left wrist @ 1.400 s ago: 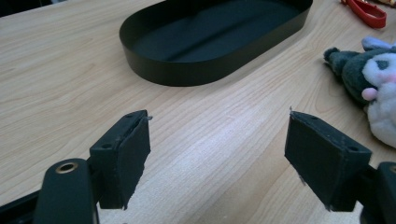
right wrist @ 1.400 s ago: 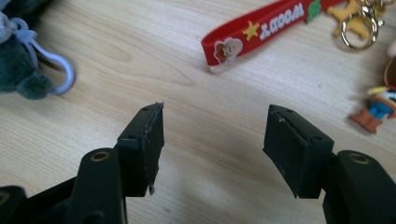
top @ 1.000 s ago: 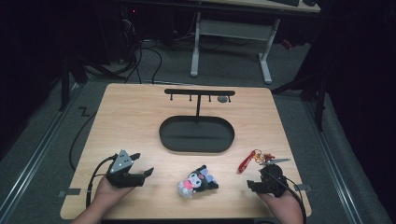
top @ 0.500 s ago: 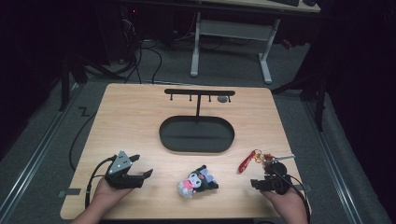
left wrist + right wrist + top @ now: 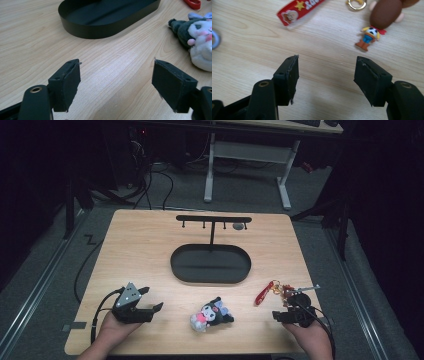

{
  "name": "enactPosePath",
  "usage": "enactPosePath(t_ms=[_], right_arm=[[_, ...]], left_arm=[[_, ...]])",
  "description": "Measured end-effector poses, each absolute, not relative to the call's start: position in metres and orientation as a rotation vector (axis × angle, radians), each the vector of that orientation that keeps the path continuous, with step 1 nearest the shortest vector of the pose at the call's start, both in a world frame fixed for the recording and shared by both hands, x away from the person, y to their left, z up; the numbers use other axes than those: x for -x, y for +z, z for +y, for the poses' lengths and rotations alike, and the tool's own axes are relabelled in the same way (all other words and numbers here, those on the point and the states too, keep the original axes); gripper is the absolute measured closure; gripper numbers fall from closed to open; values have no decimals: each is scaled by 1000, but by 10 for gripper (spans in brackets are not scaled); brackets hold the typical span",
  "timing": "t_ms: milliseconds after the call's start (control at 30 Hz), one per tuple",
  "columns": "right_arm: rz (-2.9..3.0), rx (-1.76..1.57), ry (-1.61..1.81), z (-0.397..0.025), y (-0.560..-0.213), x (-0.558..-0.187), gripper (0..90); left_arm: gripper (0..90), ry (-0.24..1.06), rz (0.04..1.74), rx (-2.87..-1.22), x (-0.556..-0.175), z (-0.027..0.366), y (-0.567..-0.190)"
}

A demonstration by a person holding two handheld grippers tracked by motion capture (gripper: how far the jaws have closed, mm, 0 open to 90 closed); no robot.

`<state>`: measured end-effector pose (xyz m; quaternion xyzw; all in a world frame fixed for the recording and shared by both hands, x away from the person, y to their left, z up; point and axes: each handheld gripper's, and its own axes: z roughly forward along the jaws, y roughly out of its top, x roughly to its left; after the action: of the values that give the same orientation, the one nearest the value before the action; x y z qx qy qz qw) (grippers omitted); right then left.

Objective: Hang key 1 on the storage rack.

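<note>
Nothing hung yet — both the left gripper (image 5: 150, 310) and right gripper (image 5: 278, 315) stand with jaws open and empty, the keychain (image 5: 372, 22) lying ahead of the right jaws and the plush toy (image 5: 200, 37) right of the left jaws.

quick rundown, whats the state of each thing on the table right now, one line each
left gripper: open, empty, low over bare wood
right gripper: open, empty, just short of the keychain
plush toy: lying on its side, untouched
keychain: flat on the table, red strap stretched out
black tray: empty
hanger rack: upright, nothing hung on its pegs
</note>
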<state>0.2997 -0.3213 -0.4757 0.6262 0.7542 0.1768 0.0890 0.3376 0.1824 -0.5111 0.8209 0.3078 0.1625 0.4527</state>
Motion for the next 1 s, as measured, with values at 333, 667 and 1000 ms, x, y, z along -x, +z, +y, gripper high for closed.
enactPosePath(t_ms=[333, 667, 1000], right_arm=[[2211, -1897, 503, -335, -478, -299, 363], [2170, -1942, 525, -341, -479, -302, 376], [2193, -1926, 508, -346, -478, -318, 365]], left_arm=[[232, 397, 728, -2046, -338, 175, -511], [235, 399, 720, -2042, -334, 177, -509], [236, 397, 732, -2062, -333, 180, -512]])
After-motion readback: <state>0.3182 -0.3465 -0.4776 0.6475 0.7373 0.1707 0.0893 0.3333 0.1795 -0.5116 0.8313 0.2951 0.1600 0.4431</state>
